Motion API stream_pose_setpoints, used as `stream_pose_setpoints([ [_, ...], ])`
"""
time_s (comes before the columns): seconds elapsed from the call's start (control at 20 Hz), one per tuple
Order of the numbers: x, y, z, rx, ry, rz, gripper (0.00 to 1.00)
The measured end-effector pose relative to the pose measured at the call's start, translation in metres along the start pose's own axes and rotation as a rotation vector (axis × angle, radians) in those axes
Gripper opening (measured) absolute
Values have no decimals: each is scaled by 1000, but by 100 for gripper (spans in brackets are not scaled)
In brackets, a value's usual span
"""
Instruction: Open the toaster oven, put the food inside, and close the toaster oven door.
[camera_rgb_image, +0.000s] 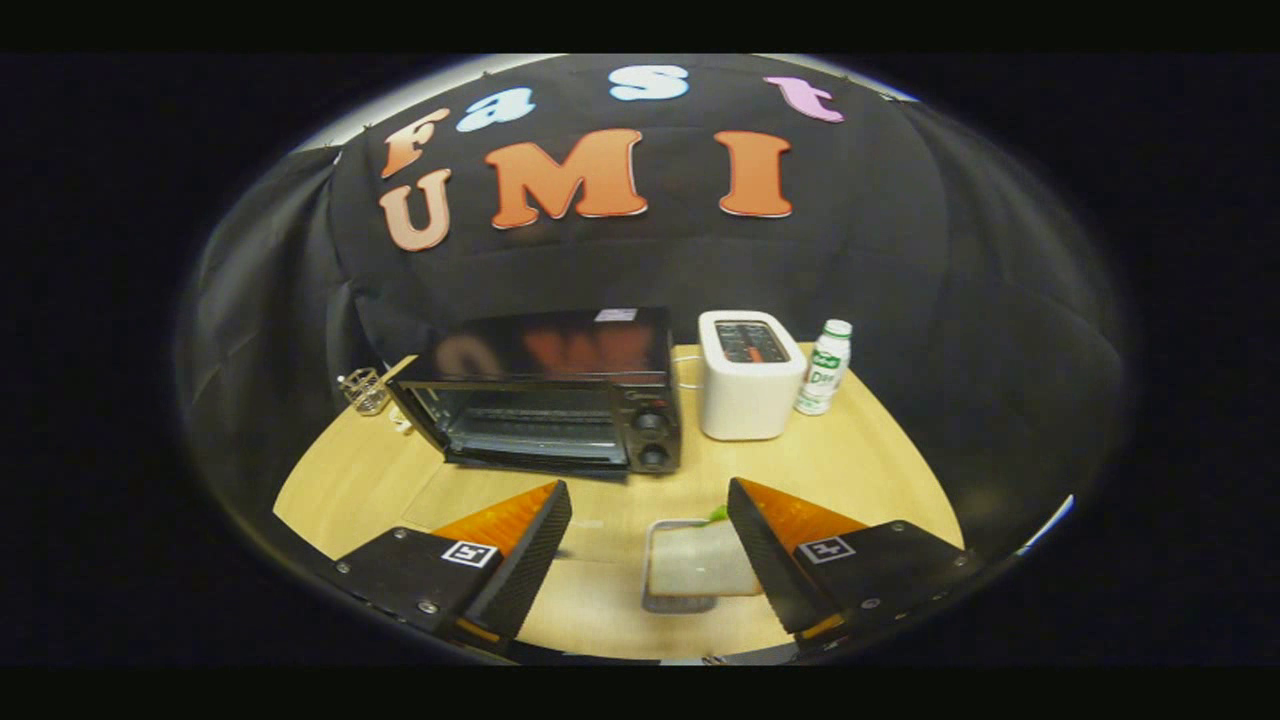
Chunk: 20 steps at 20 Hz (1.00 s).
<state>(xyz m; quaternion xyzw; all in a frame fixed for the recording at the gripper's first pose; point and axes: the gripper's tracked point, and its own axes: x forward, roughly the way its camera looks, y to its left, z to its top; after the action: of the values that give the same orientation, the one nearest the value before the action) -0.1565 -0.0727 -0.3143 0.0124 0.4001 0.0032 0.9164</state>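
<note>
A black toaster oven (560, 395) stands at the back of the wooden table (860, 470), beyond my fingers. Its glass door (500, 505) seems to lie folded down flat toward me, and the wire rack inside shows. The food (700, 560), a pale slice with a green bit at its far end, rests on a small grey tray (678, 603) between my fingers, close against the right one, which hides its right edge. My gripper (648, 490) is open wide above the table, with neither finger pressing on anything.
A white slot toaster (748, 392) stands right of the oven, with a small white bottle (825, 368) beside it. A small clear glass holder (365, 390) sits at the oven's left, near the table's edge. Black cloth walls close in the table.
</note>
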Motion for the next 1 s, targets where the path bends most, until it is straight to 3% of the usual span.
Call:
stream_pose_setpoints([
  [0.15, 4, -47, -21, -26, 52, -53, 95],
  [0.25, 15, -64, -43, -12, 114, -45, 95],
  [0.5, 44, -65, -107, 98, 297, 72, 95],
  [0.7, 56, -60, -126, 144, 357, 153, 94],
  [1.0, 63, -47, -132, 264, 406, 237, 78],
])
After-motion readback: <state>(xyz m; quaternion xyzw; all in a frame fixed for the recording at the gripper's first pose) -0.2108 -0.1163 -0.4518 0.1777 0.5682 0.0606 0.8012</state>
